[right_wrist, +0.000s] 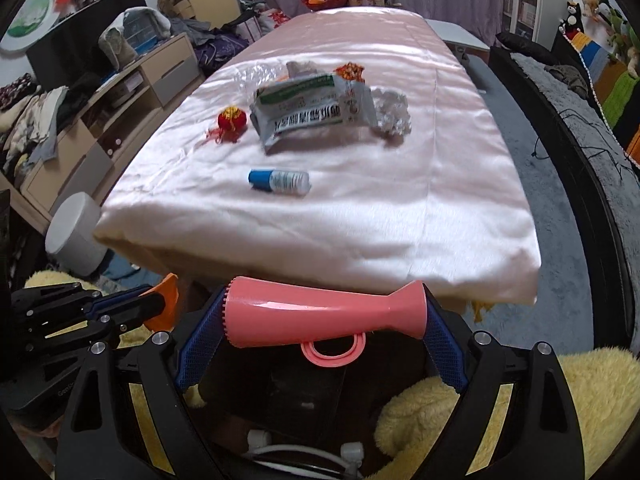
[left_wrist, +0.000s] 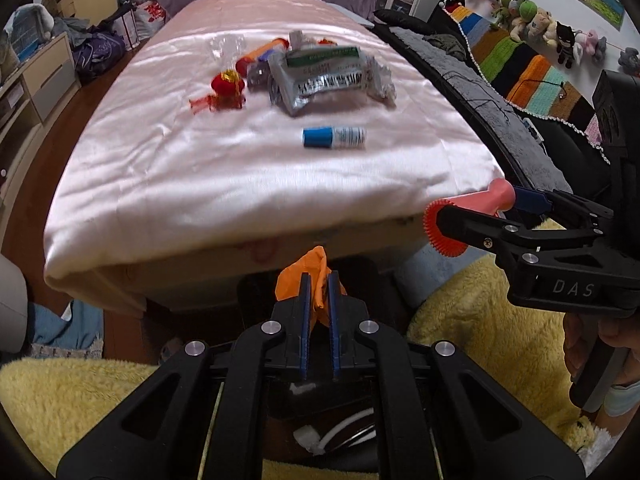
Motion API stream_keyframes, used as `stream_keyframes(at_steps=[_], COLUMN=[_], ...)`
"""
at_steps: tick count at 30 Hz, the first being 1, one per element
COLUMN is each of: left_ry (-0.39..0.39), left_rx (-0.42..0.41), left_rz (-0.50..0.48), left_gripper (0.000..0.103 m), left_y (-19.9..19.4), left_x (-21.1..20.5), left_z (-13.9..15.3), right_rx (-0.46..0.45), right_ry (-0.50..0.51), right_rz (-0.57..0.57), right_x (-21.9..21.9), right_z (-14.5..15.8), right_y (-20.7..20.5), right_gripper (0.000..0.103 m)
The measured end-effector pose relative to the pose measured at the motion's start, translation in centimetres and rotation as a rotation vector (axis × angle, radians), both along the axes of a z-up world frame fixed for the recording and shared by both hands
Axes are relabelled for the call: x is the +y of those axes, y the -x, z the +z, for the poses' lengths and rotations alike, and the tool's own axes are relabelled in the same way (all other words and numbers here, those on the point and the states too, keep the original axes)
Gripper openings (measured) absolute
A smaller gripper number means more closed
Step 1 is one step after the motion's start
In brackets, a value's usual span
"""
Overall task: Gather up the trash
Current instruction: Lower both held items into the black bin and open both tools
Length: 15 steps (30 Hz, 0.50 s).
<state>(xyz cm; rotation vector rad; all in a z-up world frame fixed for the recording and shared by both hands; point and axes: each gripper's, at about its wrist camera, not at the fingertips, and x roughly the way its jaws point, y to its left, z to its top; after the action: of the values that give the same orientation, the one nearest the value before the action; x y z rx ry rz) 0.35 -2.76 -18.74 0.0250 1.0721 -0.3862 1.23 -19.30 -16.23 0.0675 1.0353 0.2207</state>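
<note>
Pinching an orange scrap point(left_wrist: 310, 276) between nearly closed fingers, the left gripper point(left_wrist: 319, 312) hovered; the right gripper point(right_wrist: 326, 322) clamped a pink handle point(right_wrist: 324, 316) lengthwise between wide-spread fingers.

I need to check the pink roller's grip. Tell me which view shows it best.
Right wrist: the roller lies crosswise, whole, clamped end to end in the right claw. The left wrist view shows it only at the side, partly behind that claw.
</note>
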Motion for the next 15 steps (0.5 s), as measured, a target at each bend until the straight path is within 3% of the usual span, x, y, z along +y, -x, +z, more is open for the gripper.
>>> stream_keyframes(at_steps=[8,15], left_ry=[-0.021,-0.03], left_rx=[0.156,0.204], left_rz=[-0.011,0.009], left_gripper=[0.008,0.008], left_y=[0.6,0.1], left_x=[-0.6,-0.4], left_z=[-6.9,-10.2], right_rx=[0.116,0.155], right_ry=[-0.023,-0.026], right_rz=[0.013,0.009], right_x=[1.0,1.4], right_z=[-5.1,-8.9], right_y=[0.8,0.4], right_gripper=[0.09,0.09])
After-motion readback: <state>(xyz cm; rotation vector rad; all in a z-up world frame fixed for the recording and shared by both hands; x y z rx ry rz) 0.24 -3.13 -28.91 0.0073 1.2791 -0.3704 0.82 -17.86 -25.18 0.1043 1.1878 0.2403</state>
